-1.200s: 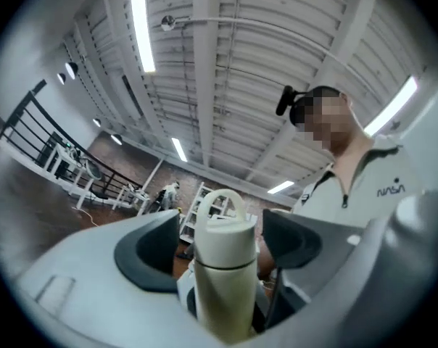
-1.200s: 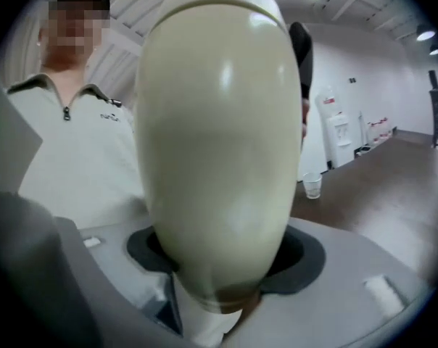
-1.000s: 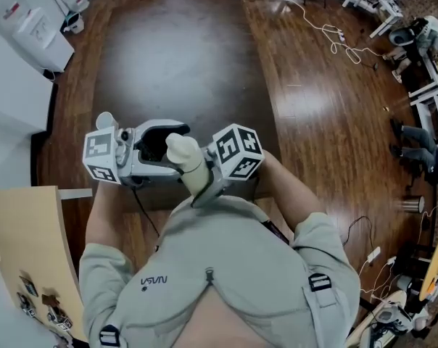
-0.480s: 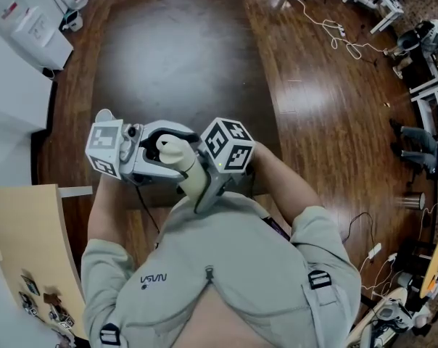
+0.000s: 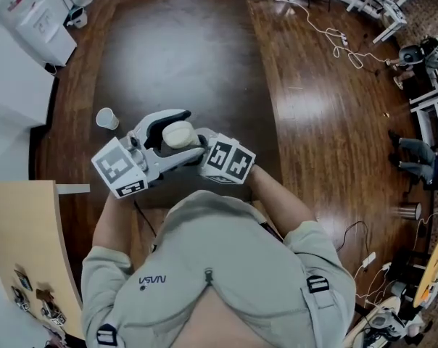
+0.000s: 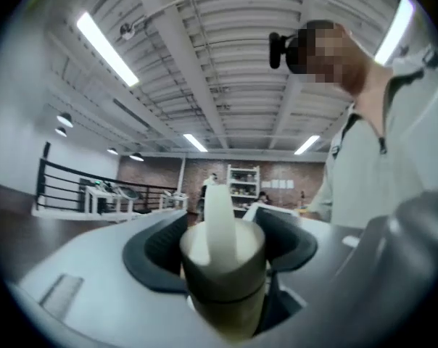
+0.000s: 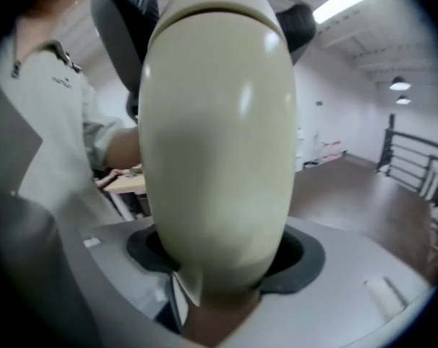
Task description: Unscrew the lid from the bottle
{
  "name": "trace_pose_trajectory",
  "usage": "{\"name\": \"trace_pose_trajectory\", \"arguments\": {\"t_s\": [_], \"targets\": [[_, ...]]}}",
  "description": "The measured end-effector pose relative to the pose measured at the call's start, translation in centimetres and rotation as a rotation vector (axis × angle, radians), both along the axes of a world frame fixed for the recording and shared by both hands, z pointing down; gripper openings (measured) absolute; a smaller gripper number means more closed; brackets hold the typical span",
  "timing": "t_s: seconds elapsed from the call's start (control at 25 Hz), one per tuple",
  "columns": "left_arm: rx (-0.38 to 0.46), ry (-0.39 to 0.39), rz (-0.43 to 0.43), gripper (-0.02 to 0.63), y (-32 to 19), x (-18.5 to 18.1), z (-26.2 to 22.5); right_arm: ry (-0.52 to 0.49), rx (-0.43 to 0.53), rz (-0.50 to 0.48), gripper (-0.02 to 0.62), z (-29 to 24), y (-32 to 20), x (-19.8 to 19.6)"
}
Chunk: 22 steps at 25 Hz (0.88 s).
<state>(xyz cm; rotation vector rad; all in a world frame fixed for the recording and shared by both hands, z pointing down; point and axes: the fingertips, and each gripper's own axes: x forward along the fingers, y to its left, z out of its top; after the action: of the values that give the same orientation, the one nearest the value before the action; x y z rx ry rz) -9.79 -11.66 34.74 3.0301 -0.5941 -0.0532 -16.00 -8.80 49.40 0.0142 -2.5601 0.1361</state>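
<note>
lid [image 6: 220, 246] still seated on the cream bottle [image 7: 217, 136], seam looks closed, so no unscrewing shows yet; the whole twist-off looks left to do. bottle is up in the air in front of the person [image 5: 219, 267], between both grippers. left gripper [image 5: 178, 132] jaws have just been closing with the lid between them, and the dark pads [image 6: 295, 241] look pressed on its sides. right gripper [image 7: 222, 270] jaws fairly wide, clamped on the bottle body.

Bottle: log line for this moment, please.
left tongs: just been closing, lid between them | right tongs: clamped on bottle | lid: not yet off
</note>
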Motion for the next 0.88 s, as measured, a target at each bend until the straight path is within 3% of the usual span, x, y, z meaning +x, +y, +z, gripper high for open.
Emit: {"name": "trace_pose_trajectory", "arguments": {"t_s": [0.16,0.28,0.88], "targets": [[0.071,-0.058,-0.346,0.308,-1.8,-0.4,0.9,0.038,0.222,0.336,0.301,0.3,-4.6,0.7],[0.066,-0.055,-0.476,0.308,-2.3,-0.5,1.3,0.038,0.259,0.439,0.301,0.5,-5.7,1.0],[0.060,-0.043,-0.471,0.308,-2.5,-0.9,1.8,0.048,0.234,0.431,0.301,1.1,-5.4,0.7]]}}
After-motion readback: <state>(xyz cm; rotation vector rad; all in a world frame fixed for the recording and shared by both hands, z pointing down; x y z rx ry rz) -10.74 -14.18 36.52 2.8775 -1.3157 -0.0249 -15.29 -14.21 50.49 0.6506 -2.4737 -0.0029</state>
